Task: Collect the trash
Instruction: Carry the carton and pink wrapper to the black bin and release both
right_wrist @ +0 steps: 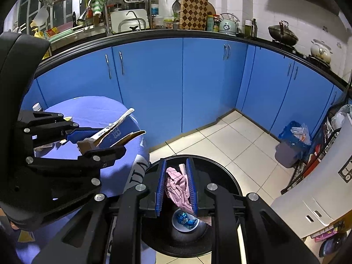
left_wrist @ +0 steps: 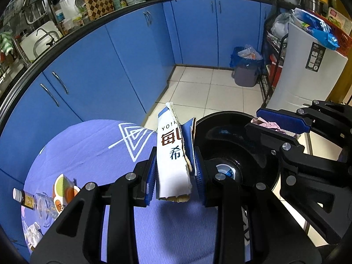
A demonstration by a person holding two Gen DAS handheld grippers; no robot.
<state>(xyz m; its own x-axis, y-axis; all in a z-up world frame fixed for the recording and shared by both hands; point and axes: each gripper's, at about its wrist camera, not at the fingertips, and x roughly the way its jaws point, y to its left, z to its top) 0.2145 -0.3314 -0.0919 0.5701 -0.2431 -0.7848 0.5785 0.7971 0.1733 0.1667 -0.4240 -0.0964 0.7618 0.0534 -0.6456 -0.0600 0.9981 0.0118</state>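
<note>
My left gripper is shut on a flattened white and blue carton with torn cardboard edges, held over the rim where the purple-clothed table meets a black round bin. My right gripper is shut on a crumpled pink wrapper, directly above the black bin. A blue foil wrapper lies at the bin's bottom. In the right wrist view the left gripper with the carton sits to the left; in the left wrist view the right gripper sits to the right with the pink wrapper.
On the table's left lie a small brown bottle, a clear plastic bottle, a printed carton and crumpled paper. Blue cabinets run behind. A grey bin with a blue liner and a white appliance stand on the tiled floor.
</note>
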